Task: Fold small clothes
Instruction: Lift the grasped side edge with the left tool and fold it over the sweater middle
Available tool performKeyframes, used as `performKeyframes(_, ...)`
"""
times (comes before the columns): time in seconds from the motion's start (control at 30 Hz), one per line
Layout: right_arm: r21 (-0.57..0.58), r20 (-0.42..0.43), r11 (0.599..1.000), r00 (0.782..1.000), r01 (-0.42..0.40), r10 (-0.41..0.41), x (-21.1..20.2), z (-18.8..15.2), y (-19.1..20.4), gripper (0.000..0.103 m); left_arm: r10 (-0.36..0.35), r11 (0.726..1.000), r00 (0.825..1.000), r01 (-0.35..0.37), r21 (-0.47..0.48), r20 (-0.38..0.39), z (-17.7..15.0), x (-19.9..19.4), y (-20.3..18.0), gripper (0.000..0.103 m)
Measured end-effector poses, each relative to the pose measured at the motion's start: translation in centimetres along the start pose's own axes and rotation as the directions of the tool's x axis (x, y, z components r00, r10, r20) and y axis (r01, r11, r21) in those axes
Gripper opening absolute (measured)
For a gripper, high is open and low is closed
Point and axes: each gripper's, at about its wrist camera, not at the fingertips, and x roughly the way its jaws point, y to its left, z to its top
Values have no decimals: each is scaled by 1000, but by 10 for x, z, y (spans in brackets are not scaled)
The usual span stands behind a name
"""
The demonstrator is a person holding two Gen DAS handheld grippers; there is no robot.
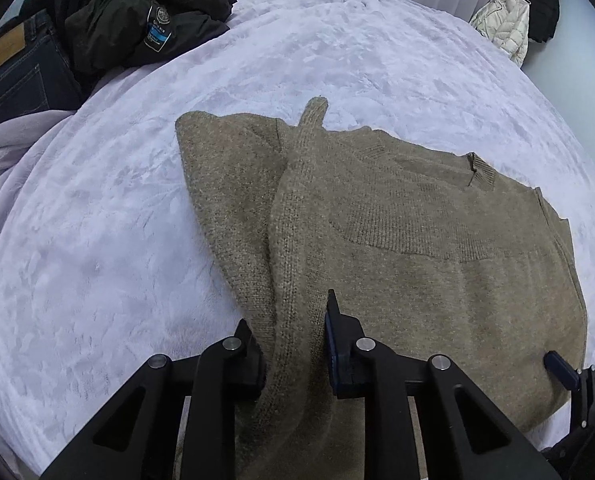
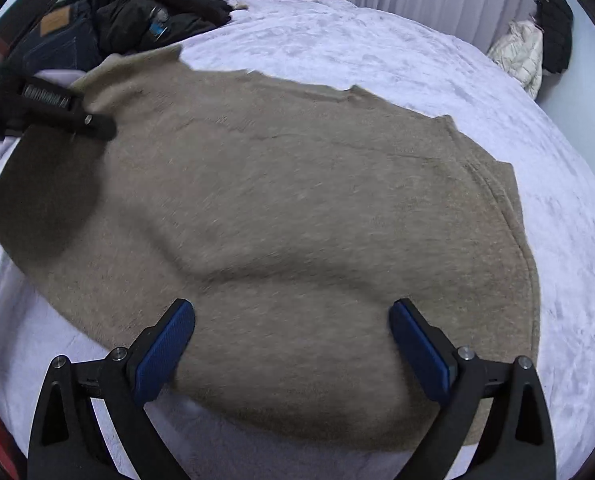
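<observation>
A brown knit sweater (image 1: 437, 248) lies flat on the lilac bedspread (image 1: 97, 240); it also shows in the right wrist view (image 2: 297, 200). My left gripper (image 1: 293, 344) is shut on the sweater's sleeve (image 1: 293, 208), which runs from between the fingers up across the body to its cuff. My right gripper (image 2: 291, 340) is open, jaws wide, just above the sweater's near hem, holding nothing. One right fingertip shows at the sweater's right edge in the left wrist view (image 1: 561, 366). The left gripper's body shows at upper left in the right wrist view (image 2: 57, 108).
A pile of black clothing (image 1: 137, 20) and dark jeans (image 1: 21, 72) sits at the bed's far left corner. A white puffer jacket (image 1: 505, 24) and a black coat (image 1: 543, 0) hang at the far right by the curtains.
</observation>
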Motion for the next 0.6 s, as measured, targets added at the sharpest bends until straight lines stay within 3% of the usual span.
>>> performKeyframes(0.13, 59, 20, 998, 1000, -7, 6, 9, 7, -23, 100, 29, 999, 1000, -29, 28, -7, 4, -8, -22, 22)
performKeyframes(0.23, -59, -9, 998, 1000, 11, -11, 31, 10, -14, 103, 30, 999, 999, -29, 25, -34, 8, -11, -38, 21)
performKeyframes(0.33, -100, -18, 994, 999, -30, 29, 14, 20, -20, 103, 57, 998, 998, -56, 27, -27, 10, -20, -53, 21)
performKeyframes(0.43, -39, 76, 997, 995, -64, 66, -20, 20, -54, 103, 59, 998, 998, -59, 27, -23, 15, -32, -74, 19)
performKeyframes(0.6, 36, 112, 999, 994, -16, 11, -40, 10, -116, 103, 64, 995, 998, -63, 81, -1, 26, -46, -134, 13)
